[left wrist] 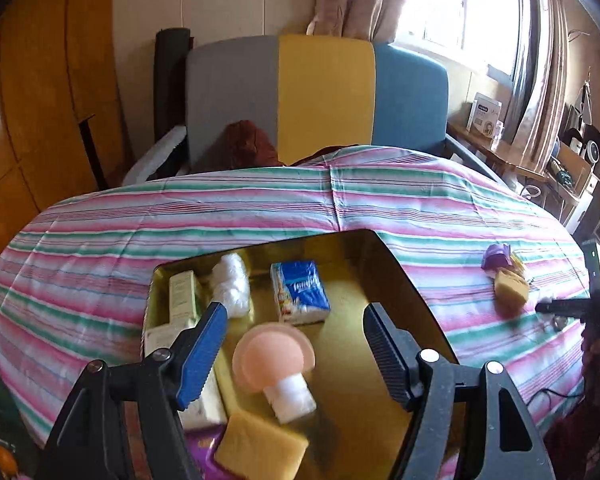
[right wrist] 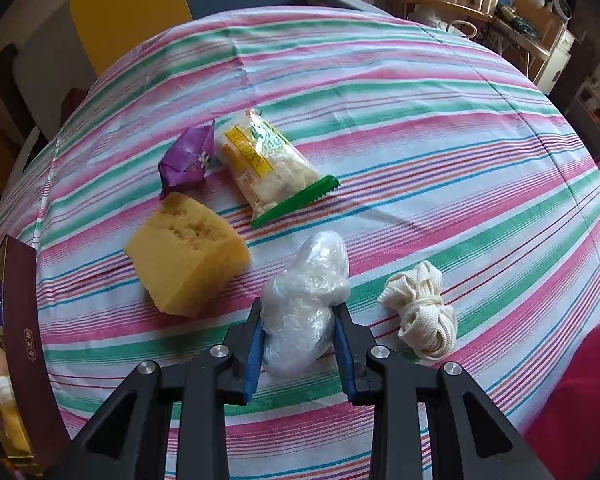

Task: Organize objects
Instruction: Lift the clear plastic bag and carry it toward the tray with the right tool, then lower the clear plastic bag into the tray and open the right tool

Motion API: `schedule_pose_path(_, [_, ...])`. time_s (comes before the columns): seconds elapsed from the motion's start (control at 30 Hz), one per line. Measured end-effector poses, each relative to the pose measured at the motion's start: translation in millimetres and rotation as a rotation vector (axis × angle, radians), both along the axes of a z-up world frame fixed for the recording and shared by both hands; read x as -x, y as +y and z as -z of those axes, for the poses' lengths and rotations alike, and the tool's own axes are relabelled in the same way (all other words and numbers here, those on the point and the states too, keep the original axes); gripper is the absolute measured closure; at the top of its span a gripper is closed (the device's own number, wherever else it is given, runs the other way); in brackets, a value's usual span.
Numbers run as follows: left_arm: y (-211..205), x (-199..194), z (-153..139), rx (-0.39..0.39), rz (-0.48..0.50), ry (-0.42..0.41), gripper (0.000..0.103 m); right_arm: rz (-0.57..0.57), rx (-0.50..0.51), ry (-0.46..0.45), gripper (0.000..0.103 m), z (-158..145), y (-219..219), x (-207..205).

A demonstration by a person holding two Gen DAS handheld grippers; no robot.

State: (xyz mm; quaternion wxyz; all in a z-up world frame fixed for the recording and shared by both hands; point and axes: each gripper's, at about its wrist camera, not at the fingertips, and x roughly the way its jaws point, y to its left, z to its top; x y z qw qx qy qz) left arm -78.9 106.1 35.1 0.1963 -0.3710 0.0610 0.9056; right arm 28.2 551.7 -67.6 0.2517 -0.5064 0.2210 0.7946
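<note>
Left gripper (left wrist: 292,322) spread and empty above the gold tray (left wrist: 384,264); right gripper (right wrist: 298,322) pinching a clear plastic bundle (right wrist: 306,300) on the striped cloth (right wrist: 420,128).

From the left, the tray holds a pale green box (left wrist: 184,292), a white plastic wad (left wrist: 232,280), a blue tissue pack (left wrist: 302,290), a pink mushroom-shaped item (left wrist: 272,356) with a white stem, and a yellow sponge (left wrist: 260,446) at its near edge; the left gripper's 2 fingers stand wide apart over them, touching nothing. In the right wrist view, a second yellow sponge (right wrist: 188,256) lies left of the gripper, with a purple wrapper (right wrist: 190,156) and a snack packet (right wrist: 268,164) beyond it. The bundle sits squeezed between the 2 blue pads (right wrist: 254,344), resting on the cloth. Just right lies a coil of white webbing (right wrist: 420,312).
</note>
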Motion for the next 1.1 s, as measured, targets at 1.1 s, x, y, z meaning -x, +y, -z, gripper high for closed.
schedule_pose_path(1.1, [-159.8, -38.5, 35.6, -0.103, -0.29, -0.12, 0.032, -0.986, -0.026, 0.068, 0.071, -22.3, -343.1, 139.2])
